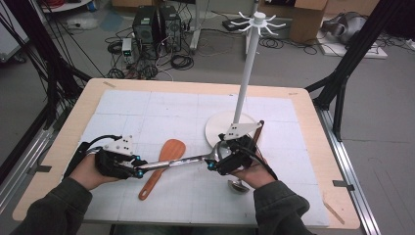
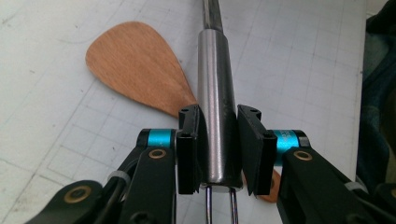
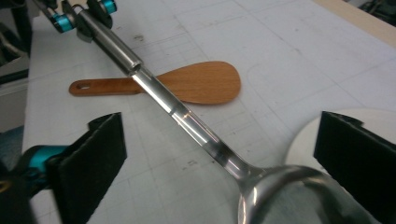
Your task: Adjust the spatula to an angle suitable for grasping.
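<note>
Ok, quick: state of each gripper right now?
Left gripper: closed on the steel ladle handle.
Right gripper: open, fingers either side of the ladle's neck.

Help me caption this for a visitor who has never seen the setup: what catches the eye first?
A long steel ladle spans the middle of the mat, its handle end clamped in the left gripper while the open right gripper straddles its neck near the bowl. Beneath it lies a wooden spatula, and behind stands a tall white hook stand.
</note>
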